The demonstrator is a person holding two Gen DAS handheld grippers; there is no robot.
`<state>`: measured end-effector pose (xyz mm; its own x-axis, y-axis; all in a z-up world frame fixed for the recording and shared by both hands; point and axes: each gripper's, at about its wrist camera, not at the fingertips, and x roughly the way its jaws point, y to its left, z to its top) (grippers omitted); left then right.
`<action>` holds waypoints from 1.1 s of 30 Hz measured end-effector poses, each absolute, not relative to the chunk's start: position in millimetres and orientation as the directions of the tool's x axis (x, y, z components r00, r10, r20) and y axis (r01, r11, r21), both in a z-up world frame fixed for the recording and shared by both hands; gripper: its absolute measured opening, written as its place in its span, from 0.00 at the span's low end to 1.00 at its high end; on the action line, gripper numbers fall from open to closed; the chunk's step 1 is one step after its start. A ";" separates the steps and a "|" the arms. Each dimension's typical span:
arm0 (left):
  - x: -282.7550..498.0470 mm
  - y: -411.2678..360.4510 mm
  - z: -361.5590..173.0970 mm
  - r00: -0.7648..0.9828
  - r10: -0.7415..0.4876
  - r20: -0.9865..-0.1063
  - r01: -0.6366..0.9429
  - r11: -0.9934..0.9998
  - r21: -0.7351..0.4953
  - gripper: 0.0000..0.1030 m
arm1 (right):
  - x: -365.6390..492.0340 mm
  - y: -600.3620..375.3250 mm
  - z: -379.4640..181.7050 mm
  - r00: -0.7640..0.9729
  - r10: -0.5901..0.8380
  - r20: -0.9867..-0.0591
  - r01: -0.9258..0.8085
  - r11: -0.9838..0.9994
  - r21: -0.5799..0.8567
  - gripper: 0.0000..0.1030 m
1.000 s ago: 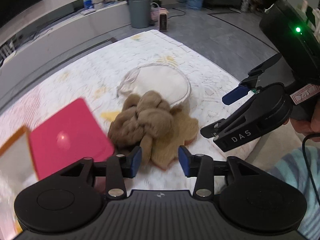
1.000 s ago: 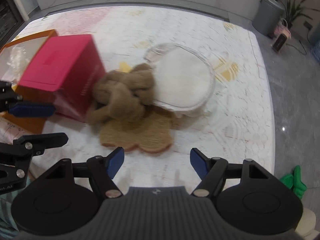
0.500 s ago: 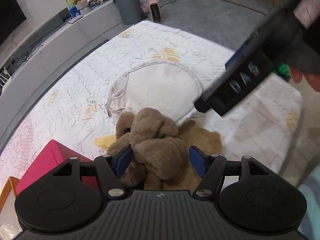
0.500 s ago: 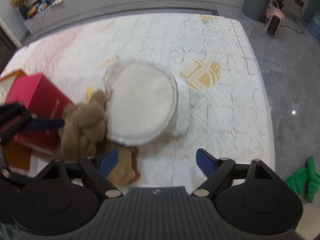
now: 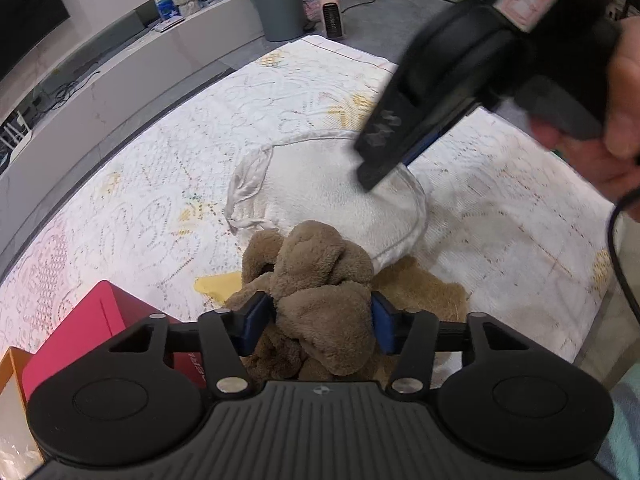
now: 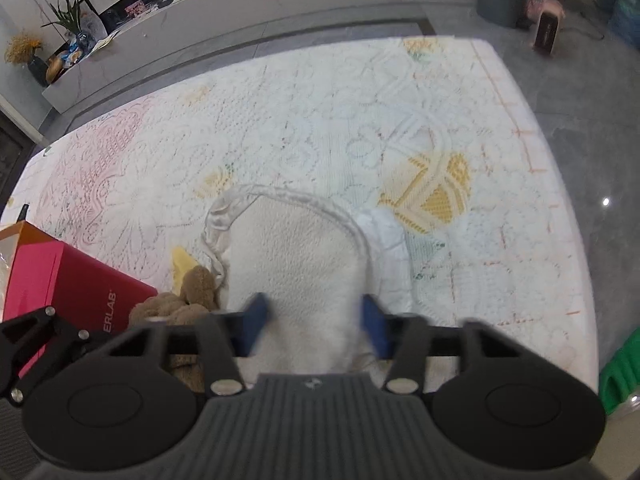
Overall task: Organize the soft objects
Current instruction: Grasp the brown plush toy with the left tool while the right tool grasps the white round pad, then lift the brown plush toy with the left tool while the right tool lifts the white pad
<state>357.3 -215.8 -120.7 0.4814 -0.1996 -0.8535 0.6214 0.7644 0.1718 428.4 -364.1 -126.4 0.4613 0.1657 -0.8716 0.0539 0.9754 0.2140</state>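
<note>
the left hand-held gripper (image 5: 323, 322) has its blue pads pressed against either side of a knotted brown plush toy (image 5: 320, 280), grasping the bunched fabric. the toy lies on a patterned white rug (image 5: 160, 184), its back edge touching a round white cushion (image 5: 340, 196) and its lower part resting over a flat tan mat (image 5: 424, 292) that sticks out to the right. a small yellow piece (image 5: 218, 283) peeks out from under the toy on the left.

the right hand-held gripper (image 6: 314, 318) sits low over the near edge of the white cushion (image 6: 296, 256), its pads on either side of the cushion's pile; motion blur hides whether they are pressing it or just flanking it, so i cannot tell. in the left wrist view that same tool (image 5: 460, 92), with the person's hand (image 5: 612, 120) on it, crosses the upper right and covers part of the cushion's far rim.

a red box (image 6: 76, 284) stands just beside the toy (image 6: 180, 304) on the left, with an orange box (image 6: 12, 240) behind it. a folded white cloth (image 6: 386, 236) lies against the cushion's right side. beyond the rug are a grey bin (image 5: 276, 4), a small heater (image 5: 333, 20) and a low bench (image 5: 132, 60) carrying small items. something green (image 6: 620, 372) lies on the floor off the rug's right edge.
</note>
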 end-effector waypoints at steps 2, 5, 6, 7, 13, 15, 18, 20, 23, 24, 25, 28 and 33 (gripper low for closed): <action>357.5 -214.6 -118.6 0.486 -0.199 -0.851 0.607 0.777 0.165 0.50 | 424.1 -362.1 -120.4 0.465 0.126 -0.876 0.058 0.983 0.172 0.03; 355.7 -211.2 -112.9 0.498 -0.203 -0.843 0.584 0.797 0.153 0.43 | 413.6 -361.2 -107.5 0.493 0.109 -0.863 0.041 0.988 0.148 0.01; 354.3 -210.2 -109.8 0.502 -0.205 -0.840 0.578 0.802 0.150 0.43 | 408.9 -360.2 -101.3 0.507 0.100 -0.856 0.036 0.990 0.138 0.01; 352.0 -208.8 -105.4 0.510 -0.209 -0.834 0.571 0.807 0.147 0.39 | 405.4 -359.1 -95.0 0.516 0.100 -0.851 0.028 0.991 0.133 0.01; 340.6 -194.3 -70.0 0.530 -0.268 -0.804 0.539 0.839 0.075 0.34 | 379.3 -344.0 -44.6 0.577 0.098 -0.811 -0.024 0.994 0.103 0.01; 333.7 -189.1 -57.2 0.543 -0.275 -0.793 0.528 0.846 0.067 0.33 | 370.1 -338.0 -26.8 0.602 0.094 -0.793 -0.038 0.995 0.090 0.01; 320.1 -178.7 -40.9 0.553 -0.307 -0.775 0.522 0.852 0.035 0.33 | 355.1 -330.4 -2.5 0.632 0.103 -0.768 -0.055 0.995 0.089 0.01; 309.0 -168.0 -32.5 0.551 -0.323 -0.769 0.512 0.859 0.006 0.33 | 341.6 -326.5 12.0 0.647 0.120 -0.753 -0.072 0.993 0.097 0.01; 291.9 -151.9 -29.0 0.530 -0.355 -0.770 0.506 0.861 -0.049 0.32 | 317.0 -325.2 21.9 0.645 0.169 -0.745 -0.095 0.985 0.141 0.01; 287.2 -147.3 -30.4 0.523 -0.366 -0.770 0.507 0.860 -0.064 0.32 | 309.5 -326.0 20.4 0.640 0.185 -0.746 -0.099 0.982 0.158 0.01; 281.7 -142.5 -32.6 0.518 -0.374 -0.769 0.506 0.859 -0.077 0.32 | 301.6 -327.4 17.6 0.631 0.201 -0.749 -0.104 0.979 0.176 0.01; 273.2 -131.5 -48.4 0.499 -0.363 -0.787 0.493 0.866 -0.087 0.32 | 284.9 -334.8 -7.6 0.599 0.200 -0.776 -0.082 0.978 0.189 0.01; 275.8 -116.2 -84.6 0.466 -0.325 -0.823 0.415 0.902 -0.121 0.32 | 272.2 -351.8 -83.4 0.493 0.098 -0.864 0.032 0.991 0.131 0.01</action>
